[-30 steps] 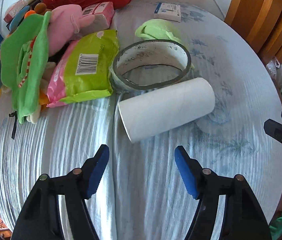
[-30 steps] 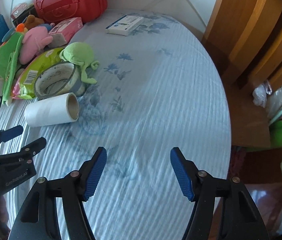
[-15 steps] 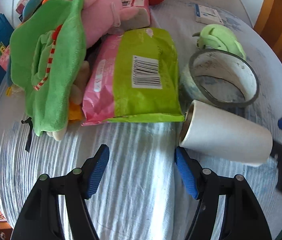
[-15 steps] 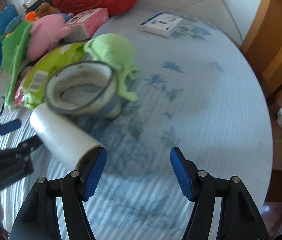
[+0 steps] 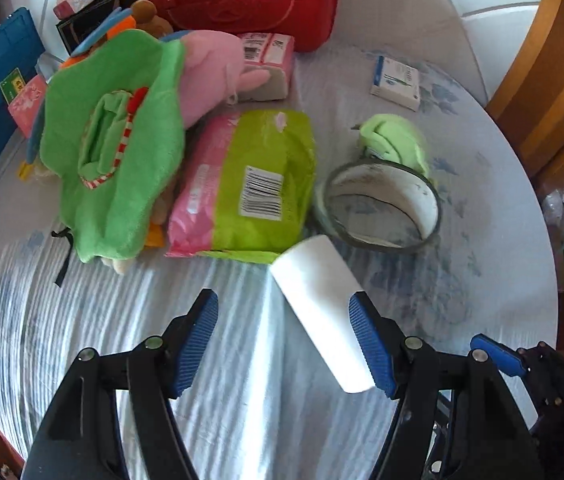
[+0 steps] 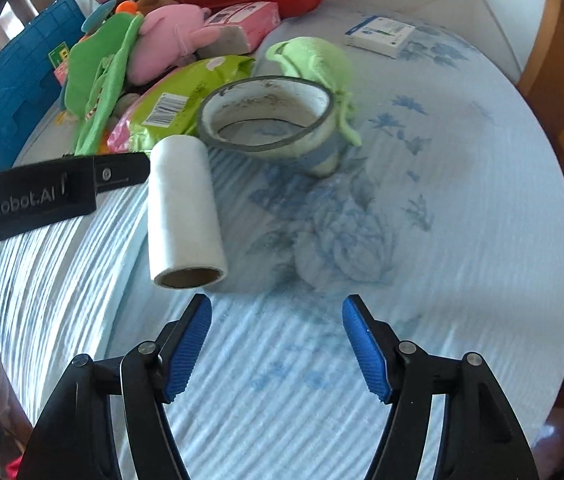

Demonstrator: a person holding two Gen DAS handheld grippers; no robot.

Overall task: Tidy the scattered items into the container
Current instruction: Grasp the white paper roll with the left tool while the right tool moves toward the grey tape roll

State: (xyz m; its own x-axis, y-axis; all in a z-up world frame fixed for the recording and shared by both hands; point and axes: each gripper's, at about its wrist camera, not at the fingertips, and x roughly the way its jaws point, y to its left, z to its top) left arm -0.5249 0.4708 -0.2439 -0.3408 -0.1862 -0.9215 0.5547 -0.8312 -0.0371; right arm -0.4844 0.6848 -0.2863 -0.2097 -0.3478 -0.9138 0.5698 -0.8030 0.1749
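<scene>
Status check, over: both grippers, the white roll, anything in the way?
Left gripper open, right gripper opening, both empty. White roll lies on the tablecloth, ungripped. Tape ring and wipes pack crowd its far end.

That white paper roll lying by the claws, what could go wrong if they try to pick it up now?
1. The white paper roll is round and lies on its side on the blue flowered tablecloth, so a nudge might roll it away.
2. The left claw stands open with one blue pad beside the roll; closing off-centre may push it aside.
3. The big grey tape ring sits close behind and could get bumped.
</scene>
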